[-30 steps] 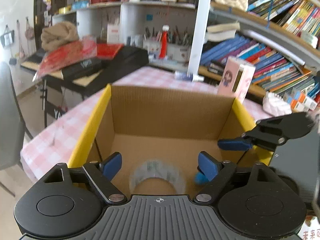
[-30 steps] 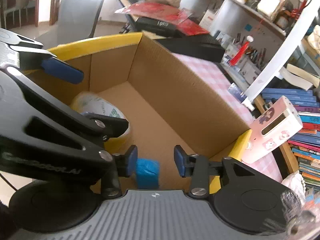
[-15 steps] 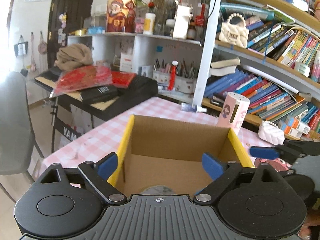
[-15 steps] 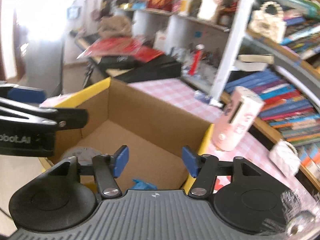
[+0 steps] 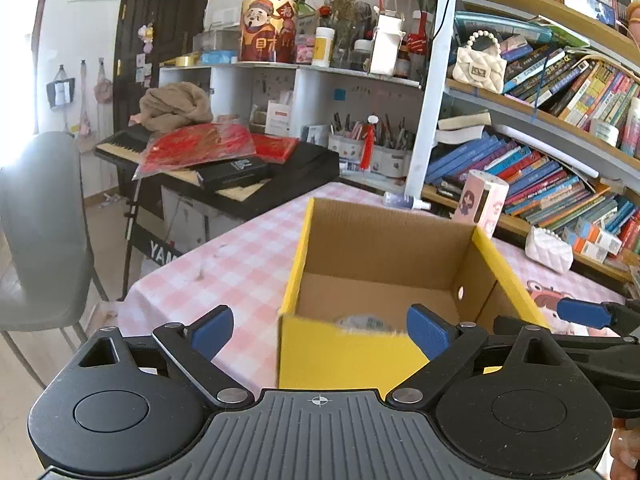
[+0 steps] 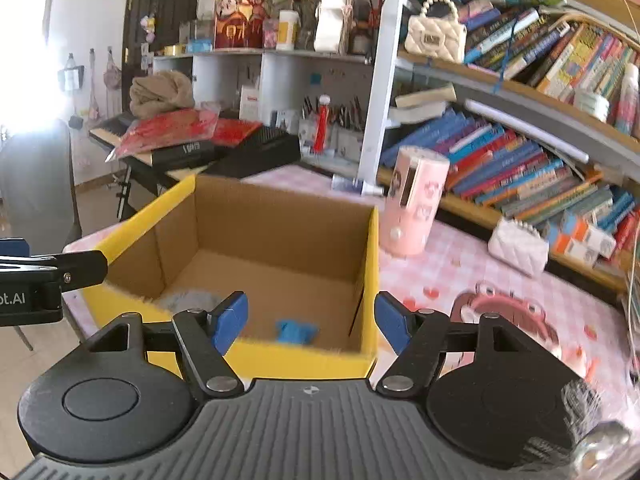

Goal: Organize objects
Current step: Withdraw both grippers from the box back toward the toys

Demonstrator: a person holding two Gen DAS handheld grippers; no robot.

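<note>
A yellow-sided cardboard box (image 5: 344, 356) (image 6: 304, 362) stands on the pink checked table. Inside it lie a roll of clear tape (image 5: 366, 323) (image 6: 188, 300) and a small blue object (image 6: 296, 331). My left gripper (image 5: 320, 330) hovers in front of the box's near wall, open wide, nothing between its fingers. My right gripper (image 6: 310, 320) is drawn back before the box's near right corner; its jaws are opening and hold nothing. Each gripper shows at the edge of the other's view.
A pink cartoon container (image 6: 414, 200) (image 5: 482, 200) stands behind the box. A white quilted pouch (image 6: 518, 246) lies by the bookshelf (image 6: 520, 152). A keyboard piled with red packets (image 5: 208, 148) and a grey chair (image 5: 40, 232) are to the left.
Both grippers pulled back out of the box and rose. The right gripper opened and left the blue object on the box floor. The tape roll stays inside.
</note>
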